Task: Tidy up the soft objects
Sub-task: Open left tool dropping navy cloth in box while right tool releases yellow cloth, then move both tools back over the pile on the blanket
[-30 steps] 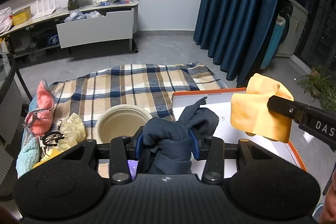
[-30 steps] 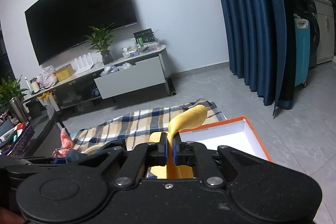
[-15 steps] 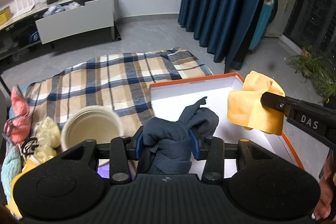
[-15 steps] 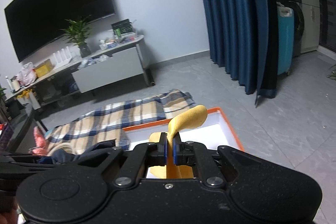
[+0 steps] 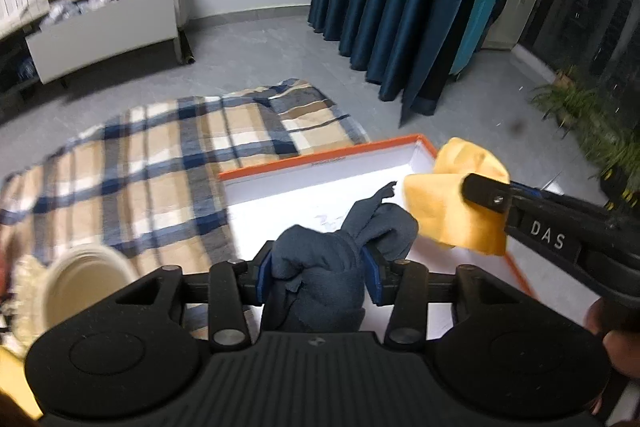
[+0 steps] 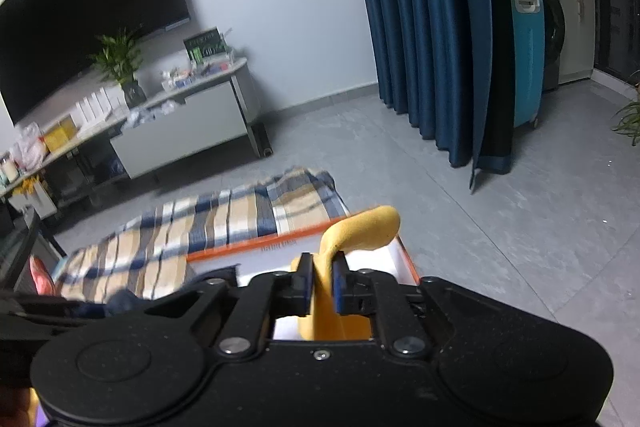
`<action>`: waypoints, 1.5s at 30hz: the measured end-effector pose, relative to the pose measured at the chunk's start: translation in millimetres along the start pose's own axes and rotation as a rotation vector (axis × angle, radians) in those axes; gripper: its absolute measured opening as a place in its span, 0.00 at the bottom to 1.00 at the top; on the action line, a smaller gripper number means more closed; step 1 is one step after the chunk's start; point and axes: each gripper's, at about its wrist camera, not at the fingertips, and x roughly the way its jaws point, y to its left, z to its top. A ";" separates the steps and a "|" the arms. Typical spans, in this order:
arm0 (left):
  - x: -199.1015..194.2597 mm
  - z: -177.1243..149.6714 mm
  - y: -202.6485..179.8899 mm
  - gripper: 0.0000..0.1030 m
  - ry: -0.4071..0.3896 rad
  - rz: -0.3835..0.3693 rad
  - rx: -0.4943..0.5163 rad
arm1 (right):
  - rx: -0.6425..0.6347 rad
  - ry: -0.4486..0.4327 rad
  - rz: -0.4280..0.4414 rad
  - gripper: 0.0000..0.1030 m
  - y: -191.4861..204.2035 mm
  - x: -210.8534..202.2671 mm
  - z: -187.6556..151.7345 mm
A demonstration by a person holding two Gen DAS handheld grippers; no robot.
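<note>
Two soft items over the white orange-rimmed box (image 5: 320, 163), neither yet inside: dark blue cloth (image 5: 320, 267) between the left tool (image 5: 318, 269)'s opening jaws, yellow cloth (image 6: 326, 291) between the right tool (image 6: 322, 283)'s opening jaws; more items remain on the plaid blanket (image 5: 160, 163).

Your left gripper's body hides the lower part of the dark blue cloth (image 5: 320, 279) and the near end of the orange-rimmed box (image 5: 320, 163). The paper bowl (image 5: 80, 287) and the stuff beside it at the left edge are smeared and partly cut off, so you can't tell what's there. From the right wrist view, the bottom of the yellow cloth (image 6: 360, 231) drops behind the gripper body, and the clutter on the TV stand (image 6: 180, 115) is too small and blurry to make out.
</note>
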 end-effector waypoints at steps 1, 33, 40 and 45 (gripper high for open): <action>2.7 1.6 0.7 0.50 0.004 -0.009 -0.012 | 0.001 0.004 0.003 0.45 -2.1 2.1 1.8; -132.4 -74.0 102.0 0.83 -0.148 0.208 -0.203 | -0.177 -0.024 0.220 0.70 136.3 -96.0 -39.1; -164.7 -101.8 138.0 0.84 -0.181 0.282 -0.276 | -0.260 0.018 0.307 0.70 186.8 -99.7 -62.9; -176.4 -117.4 156.0 0.84 -0.184 0.309 -0.317 | -0.296 0.045 0.348 0.70 211.3 -98.9 -76.1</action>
